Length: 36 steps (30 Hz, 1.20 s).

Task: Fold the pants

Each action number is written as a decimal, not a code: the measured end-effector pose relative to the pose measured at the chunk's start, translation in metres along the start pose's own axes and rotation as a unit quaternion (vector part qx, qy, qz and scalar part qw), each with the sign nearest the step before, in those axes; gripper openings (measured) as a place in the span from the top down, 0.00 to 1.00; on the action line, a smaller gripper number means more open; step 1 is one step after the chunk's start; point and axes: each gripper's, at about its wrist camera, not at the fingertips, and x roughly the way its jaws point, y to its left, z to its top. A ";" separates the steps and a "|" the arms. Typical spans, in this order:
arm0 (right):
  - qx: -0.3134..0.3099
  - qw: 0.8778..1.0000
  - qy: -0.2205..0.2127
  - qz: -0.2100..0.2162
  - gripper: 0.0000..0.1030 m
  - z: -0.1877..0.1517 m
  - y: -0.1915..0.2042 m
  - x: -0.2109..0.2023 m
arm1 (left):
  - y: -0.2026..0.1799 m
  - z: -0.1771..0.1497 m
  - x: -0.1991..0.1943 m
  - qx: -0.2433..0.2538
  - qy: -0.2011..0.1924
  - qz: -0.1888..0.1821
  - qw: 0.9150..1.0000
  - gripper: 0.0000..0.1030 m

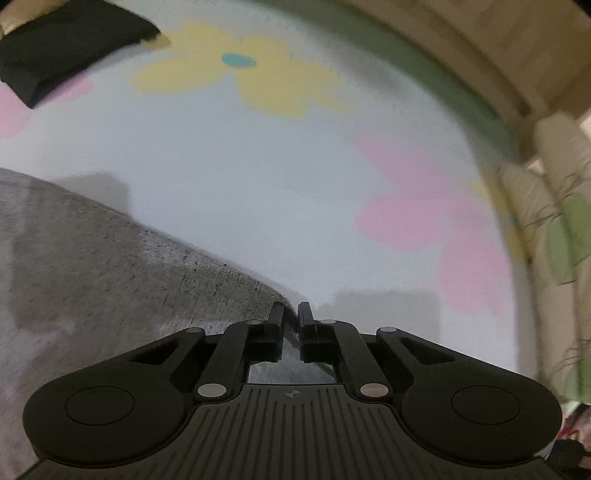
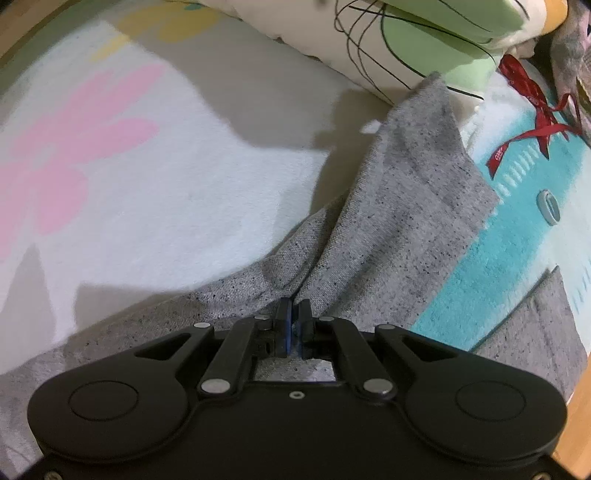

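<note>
The grey speckled pants (image 1: 92, 266) lie on a white blanket (image 1: 258, 166) with pink and yellow flowers. My left gripper (image 1: 291, 308) is shut on the pants' edge, with the cloth spreading down and to the left. In the right wrist view the pants (image 2: 399, 206) run up and away in a raised fold toward a pillow, and another part lies at the lower right (image 2: 535, 332). My right gripper (image 2: 294, 306) is shut on the pants where the fold gathers.
A folded black garment (image 1: 70, 44) lies at the far left of the blanket. A cream and green pillow (image 2: 424, 33) sits behind the pants. A teal cloth (image 2: 517, 229) with a red ribbon (image 2: 532, 110) lies to the right. Wooden flooring (image 1: 517, 44) borders the blanket.
</note>
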 end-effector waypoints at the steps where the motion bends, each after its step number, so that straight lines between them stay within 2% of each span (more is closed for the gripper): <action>1: 0.005 1.000 0.001 0.006 0.97 0.001 -0.005 -0.002 | 0.000 -0.003 -0.013 0.003 -0.007 -0.005 1.000 0.93; 3: 0.010 1.000 0.000 0.013 0.97 0.001 -0.011 -0.013 | -0.001 -0.011 -0.043 0.020 -0.030 -0.014 0.999 0.98; 8: 0.010 0.999 -0.013 0.038 0.97 -0.011 -0.029 -0.053 | -0.005 -0.039 -0.129 0.074 -0.094 -0.026 0.992 0.98; 10: 0.011 0.999 -0.018 0.050 0.97 -0.022 -0.038 -0.068 | -0.006 -0.049 -0.150 0.096 -0.112 -0.029 0.989 0.98; 12: 0.010 0.999 -0.032 0.036 0.97 -0.037 -0.048 -0.084 | -0.005 -0.060 -0.161 0.117 -0.105 -0.033 0.987 0.98; 16: -0.001 0.998 -0.054 0.012 0.97 -0.057 -0.062 -0.093 | 0.005 -0.069 -0.160 0.114 -0.085 -0.029 0.989 0.96; 18: 0.014 0.998 -0.049 0.026 0.97 -0.062 -0.069 -0.095 | 0.007 -0.069 -0.158 0.115 -0.078 -0.024 0.990 0.94; 20: 0.033 0.996 -0.058 0.058 0.95 -0.060 -0.075 -0.096 | 0.006 -0.070 -0.153 0.118 -0.070 -0.032 0.990 0.83; 22: 0.050 0.994 -0.069 0.072 0.78 -0.057 -0.076 -0.098 | 0.002 -0.071 -0.139 0.115 -0.060 -0.055 0.990 0.77; 23: 0.053 0.993 -0.076 0.074 0.74 -0.057 -0.076 -0.098 | 0.005 -0.071 -0.134 0.111 -0.049 -0.067 0.990 0.74; 25: 0.054 0.991 -0.094 0.073 0.45 -0.055 -0.075 -0.093 | 0.009 -0.069 -0.124 0.104 -0.041 -0.060 0.992 0.72; 27: 0.057 0.991 -0.105 0.057 0.31 -0.051 -0.071 -0.087 | 0.011 -0.071 -0.118 0.113 -0.055 -0.040 0.991 0.70; 30: 0.057 0.992 -0.095 0.059 0.31 -0.048 -0.069 -0.071 | 0.015 -0.071 -0.105 0.118 -0.071 -0.017 0.990 0.65; 32: 0.060 0.993 -0.071 0.068 0.31 -0.046 -0.072 -0.058 | 0.017 -0.070 -0.095 0.123 -0.068 -0.017 0.990 0.48; 36: 0.097 0.991 -0.056 0.072 0.31 -0.041 -0.085 -0.039 | 0.018 -0.072 -0.082 0.123 -0.058 -0.017 0.991 0.46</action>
